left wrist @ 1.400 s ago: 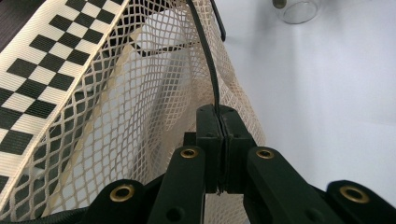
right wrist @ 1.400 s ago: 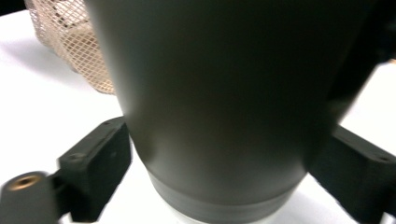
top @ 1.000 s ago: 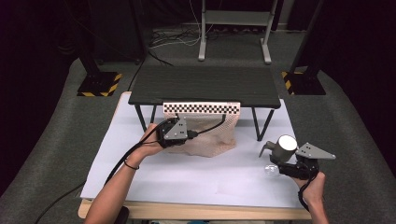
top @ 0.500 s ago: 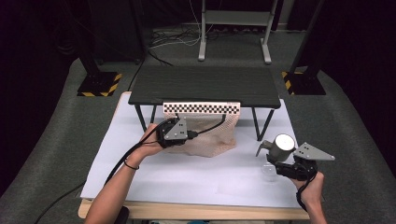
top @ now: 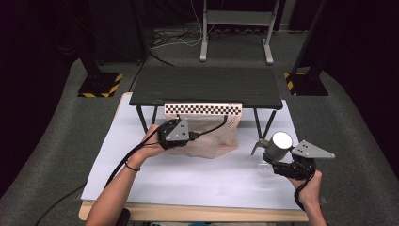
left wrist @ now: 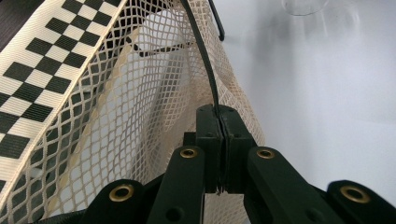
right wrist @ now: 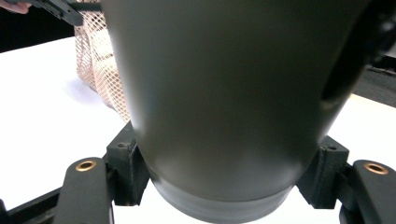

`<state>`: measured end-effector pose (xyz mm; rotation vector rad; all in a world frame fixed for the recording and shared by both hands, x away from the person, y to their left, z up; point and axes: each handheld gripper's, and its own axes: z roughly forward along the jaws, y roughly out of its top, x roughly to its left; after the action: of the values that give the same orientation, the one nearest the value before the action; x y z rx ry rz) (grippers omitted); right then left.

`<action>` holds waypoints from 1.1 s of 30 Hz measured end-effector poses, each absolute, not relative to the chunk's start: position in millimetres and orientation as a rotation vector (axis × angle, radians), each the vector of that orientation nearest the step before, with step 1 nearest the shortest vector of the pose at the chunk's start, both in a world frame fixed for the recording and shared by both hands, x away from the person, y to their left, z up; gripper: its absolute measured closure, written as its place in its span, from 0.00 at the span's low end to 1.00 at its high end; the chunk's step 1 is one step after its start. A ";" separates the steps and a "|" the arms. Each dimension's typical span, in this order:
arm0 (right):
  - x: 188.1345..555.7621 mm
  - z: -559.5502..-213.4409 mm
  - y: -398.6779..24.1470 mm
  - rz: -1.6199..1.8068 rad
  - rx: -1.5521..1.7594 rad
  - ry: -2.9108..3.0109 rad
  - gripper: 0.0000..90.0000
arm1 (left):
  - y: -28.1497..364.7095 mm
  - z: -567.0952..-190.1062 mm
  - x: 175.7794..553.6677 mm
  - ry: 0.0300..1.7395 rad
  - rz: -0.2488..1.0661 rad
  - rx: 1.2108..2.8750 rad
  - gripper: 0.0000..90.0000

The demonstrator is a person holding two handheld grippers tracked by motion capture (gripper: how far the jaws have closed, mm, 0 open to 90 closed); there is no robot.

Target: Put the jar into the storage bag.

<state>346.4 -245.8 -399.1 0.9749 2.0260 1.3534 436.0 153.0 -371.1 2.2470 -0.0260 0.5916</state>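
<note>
From the high view, we keep the left hand-held gripper [top: 165, 134] pinching the mesh bag [top: 211, 136] open; in the right gripper view, our right hand-held gripper [right wrist: 224, 186] clamps the grey cup [right wrist: 224, 93], which we should carry level toward the mesh bag's mouth

Low black table [top: 207, 87] on white sheet [top: 188, 179], grey carpet [top: 61, 141], hazard-striped stand bases [top: 99, 87].
</note>
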 end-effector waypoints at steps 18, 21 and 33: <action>357.2 -373.7 -217.3 1.414 0.927 2.030 0.34 | 152.3 -371.0 435.5 -0.033 0.590 2.252 0.97; 359.4 -369.1 -210.3 1.426 0.912 2.038 0.34 | 151.7 -371.4 435.5 -0.033 0.592 2.252 0.97; 364.7 -357.2 -192.1 1.468 0.873 2.045 0.34 | 151.6 -371.2 434.7 -0.036 0.594 2.251 0.97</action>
<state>364.7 -192.1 -357.2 0.8728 2.0448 1.4676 434.7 151.6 -371.2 2.2514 -0.0360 0.5938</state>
